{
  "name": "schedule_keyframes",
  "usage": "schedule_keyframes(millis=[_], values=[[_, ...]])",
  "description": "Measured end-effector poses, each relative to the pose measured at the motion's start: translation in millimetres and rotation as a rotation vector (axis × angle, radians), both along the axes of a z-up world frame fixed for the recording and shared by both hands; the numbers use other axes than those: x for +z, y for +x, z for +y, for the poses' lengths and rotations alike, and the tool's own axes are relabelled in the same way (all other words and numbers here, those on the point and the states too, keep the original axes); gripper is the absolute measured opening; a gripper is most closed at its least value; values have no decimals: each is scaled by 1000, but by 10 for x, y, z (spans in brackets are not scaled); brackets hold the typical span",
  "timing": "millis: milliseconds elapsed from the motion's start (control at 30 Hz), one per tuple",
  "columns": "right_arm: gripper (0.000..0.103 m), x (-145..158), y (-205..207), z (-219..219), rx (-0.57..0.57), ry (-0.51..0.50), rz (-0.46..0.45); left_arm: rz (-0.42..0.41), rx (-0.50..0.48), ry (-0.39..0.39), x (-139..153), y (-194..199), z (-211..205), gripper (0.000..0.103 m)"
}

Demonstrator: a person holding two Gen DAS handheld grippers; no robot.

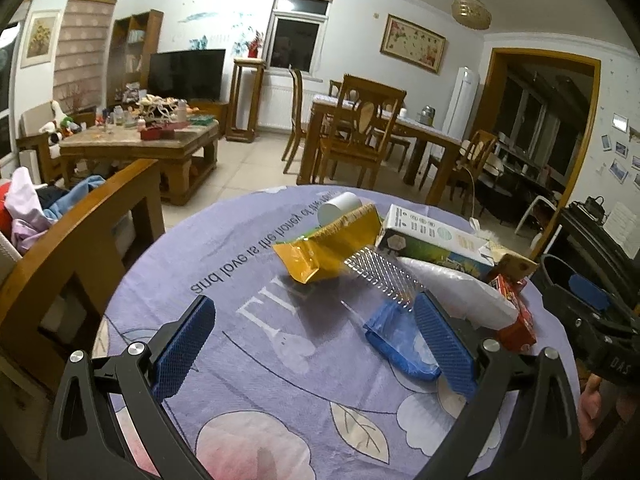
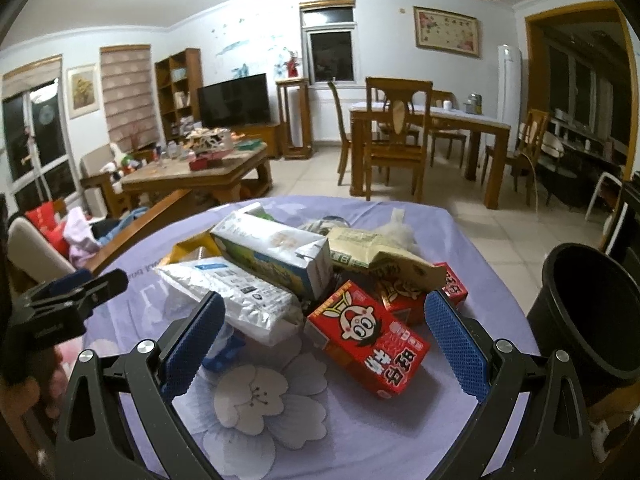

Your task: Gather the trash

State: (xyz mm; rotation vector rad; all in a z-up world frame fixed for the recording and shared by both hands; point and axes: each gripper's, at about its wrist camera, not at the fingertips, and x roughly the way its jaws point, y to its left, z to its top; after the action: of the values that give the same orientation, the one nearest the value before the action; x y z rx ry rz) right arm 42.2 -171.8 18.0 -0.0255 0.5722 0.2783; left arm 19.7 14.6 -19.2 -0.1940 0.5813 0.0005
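Trash lies heaped on the lilac floral tablecloth (image 2: 360,432) just ahead of both grippers: the red cartoon carton (image 2: 366,342) sits between the spread, empty fingers of the right gripper (image 2: 324,348), with the milk carton (image 2: 276,254) and silver foil pouch (image 2: 236,300) beyond and to its left. It looks light, stiff but crushable, best pinched across its narrow sides. The left gripper (image 1: 316,344) is open too, the blue wrapper (image 1: 394,344) against its right finger; the black bin (image 2: 588,312) stands right of the right gripper.

Round table, lilac floral cloth (image 2: 304,432), fills lower frame. On it, centre: red carton (image 2: 366,346), milk carton (image 2: 276,258), silver pouch (image 2: 236,294), yellow bag (image 1: 328,246).
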Motion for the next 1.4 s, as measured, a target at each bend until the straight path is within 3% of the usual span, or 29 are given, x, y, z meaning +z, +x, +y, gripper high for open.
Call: schedule_keyframes(millis=[233,433,1400], values=[[96,-30,37,82,109,-9,-2,26,-34,-3,-37,77,17,98],[85,-55,85,220,171,-26,18,53,-52,-25,-68,162,61,98],[85,-47,97,255,129,-66,8,51,-45,1,-71,179,97,98]])
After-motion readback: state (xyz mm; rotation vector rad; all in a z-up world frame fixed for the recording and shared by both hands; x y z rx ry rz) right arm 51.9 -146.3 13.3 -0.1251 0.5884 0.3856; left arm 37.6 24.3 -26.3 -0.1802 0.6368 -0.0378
